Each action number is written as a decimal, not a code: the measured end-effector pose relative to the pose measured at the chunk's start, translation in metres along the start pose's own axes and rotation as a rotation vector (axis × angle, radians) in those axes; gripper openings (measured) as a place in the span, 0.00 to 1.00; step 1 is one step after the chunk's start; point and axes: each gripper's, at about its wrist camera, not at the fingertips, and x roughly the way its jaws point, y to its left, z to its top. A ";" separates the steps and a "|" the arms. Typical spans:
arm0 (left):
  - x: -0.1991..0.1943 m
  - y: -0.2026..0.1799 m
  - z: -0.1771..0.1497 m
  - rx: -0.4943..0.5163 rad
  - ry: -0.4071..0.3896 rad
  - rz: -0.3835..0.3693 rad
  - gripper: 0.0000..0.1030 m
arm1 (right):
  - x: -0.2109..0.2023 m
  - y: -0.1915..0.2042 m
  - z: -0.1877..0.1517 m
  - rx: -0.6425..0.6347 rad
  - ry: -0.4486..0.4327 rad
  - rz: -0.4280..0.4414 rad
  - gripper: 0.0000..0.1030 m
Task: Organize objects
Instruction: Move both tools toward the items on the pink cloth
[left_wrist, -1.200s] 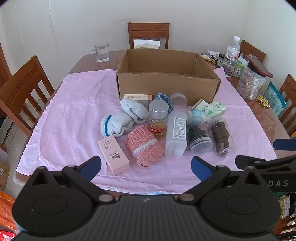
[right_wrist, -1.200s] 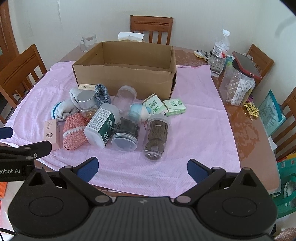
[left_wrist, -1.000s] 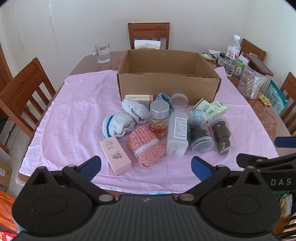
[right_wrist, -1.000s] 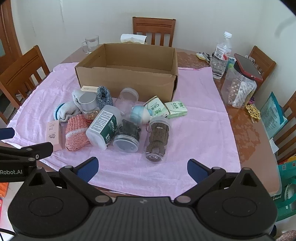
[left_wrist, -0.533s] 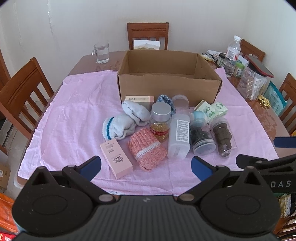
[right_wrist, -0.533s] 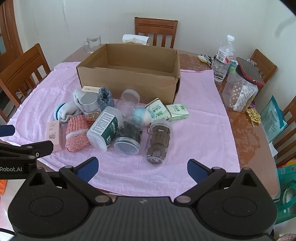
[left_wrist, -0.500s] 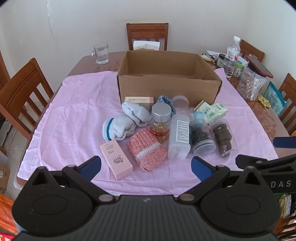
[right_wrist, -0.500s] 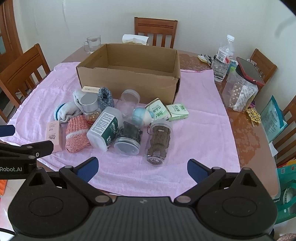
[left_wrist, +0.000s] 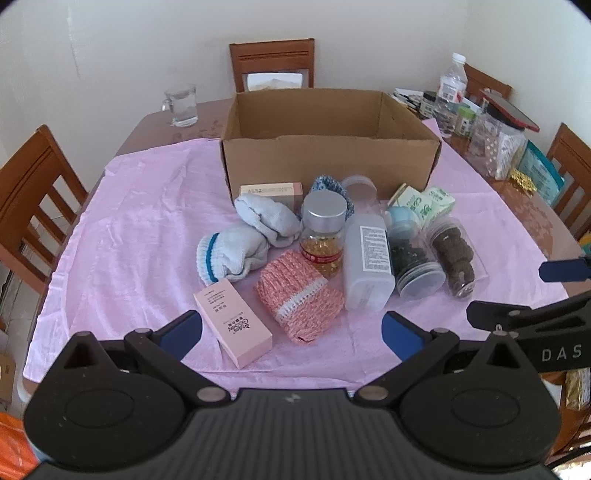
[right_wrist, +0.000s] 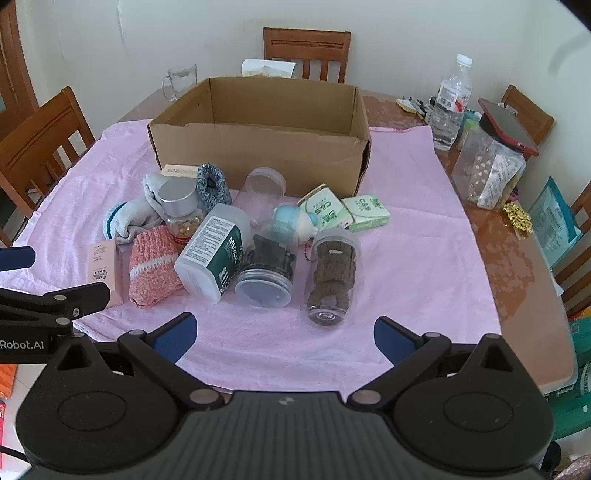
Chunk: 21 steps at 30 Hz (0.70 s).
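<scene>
Both grippers hang over the near edge of the surface (left_wrist: 155, 122), which carries a pink cloth (left_wrist: 140, 229). The left gripper (left_wrist: 291, 332) and the right gripper (right_wrist: 282, 334) each have their blue-tipped fingers spread wide apart, with nothing between them.

The cardboard box (left_wrist: 328, 147) stands upright at the far side of the cloth, open top up, long axis running left to right. Its floor is hidden behind the front wall.

The loose items lie clustered just in front of the box:
- Pink carton (left_wrist: 232, 326): flat, long axis diagonal, one end toward the left gripper.
- Pink knitted sock (left_wrist: 299, 301): beside the carton.
- Capsule bottle (left_wrist: 323, 236): upright, silver cap up.
- White bottle (right_wrist: 214, 251): on its side, base toward the grippers.
- Two clear jars (right_wrist: 267, 266) (right_wrist: 332, 275): on their sides, with dark contents, long axes running near to far.
- Green packets (right_wrist: 345, 210): flat.

The white socks (left_wrist: 240, 240) partly cover a beige carton (left_wrist: 271, 192). An empty clear jar (right_wrist: 262, 188) is partly hidden.
</scene>
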 end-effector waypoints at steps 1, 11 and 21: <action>0.003 0.001 -0.001 0.010 0.003 -0.004 0.99 | 0.002 0.001 -0.001 -0.003 0.000 0.000 1.00; 0.028 0.011 -0.005 0.057 0.024 -0.048 0.99 | 0.024 0.008 -0.007 -0.017 0.011 0.010 1.00; 0.050 0.028 -0.017 0.132 0.060 -0.047 0.99 | 0.048 0.014 -0.008 -0.021 0.026 0.040 1.00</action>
